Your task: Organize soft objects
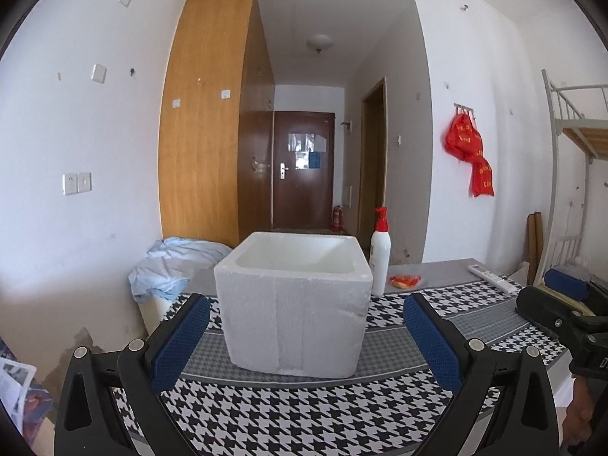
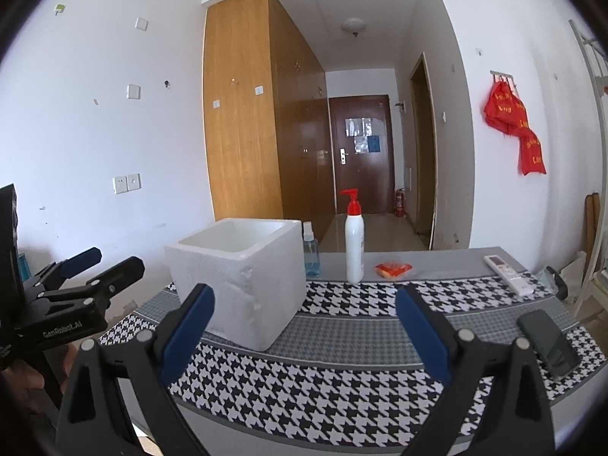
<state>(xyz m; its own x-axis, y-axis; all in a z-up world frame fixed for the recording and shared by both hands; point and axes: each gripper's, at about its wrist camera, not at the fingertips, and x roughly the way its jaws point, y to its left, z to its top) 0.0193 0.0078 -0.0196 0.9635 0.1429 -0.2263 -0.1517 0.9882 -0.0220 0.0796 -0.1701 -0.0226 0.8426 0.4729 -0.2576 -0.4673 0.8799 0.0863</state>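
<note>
Nearest, the left gripper (image 1: 306,336) and the right gripper (image 2: 304,332) both hang spread wide with nothing between the blue pads, above the houndstooth cloth (image 2: 342,387). Beyond them the white foam box (image 1: 292,300) stands upright and open-topped; what shows of its inside is bare, but its floor is hidden. Farther right, a small orange-red packet (image 2: 393,269) lies on the cloth beside the pump bottle (image 2: 354,243). This fits either sorting yet to come or items already tucked low in the box.

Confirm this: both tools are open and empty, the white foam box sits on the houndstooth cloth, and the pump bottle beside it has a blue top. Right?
Not quite: the pump bottle has a red top, clear in the right wrist view. The rest holds: left tool and right tool open and empty, foam box on the houndstooth cloth.
</note>
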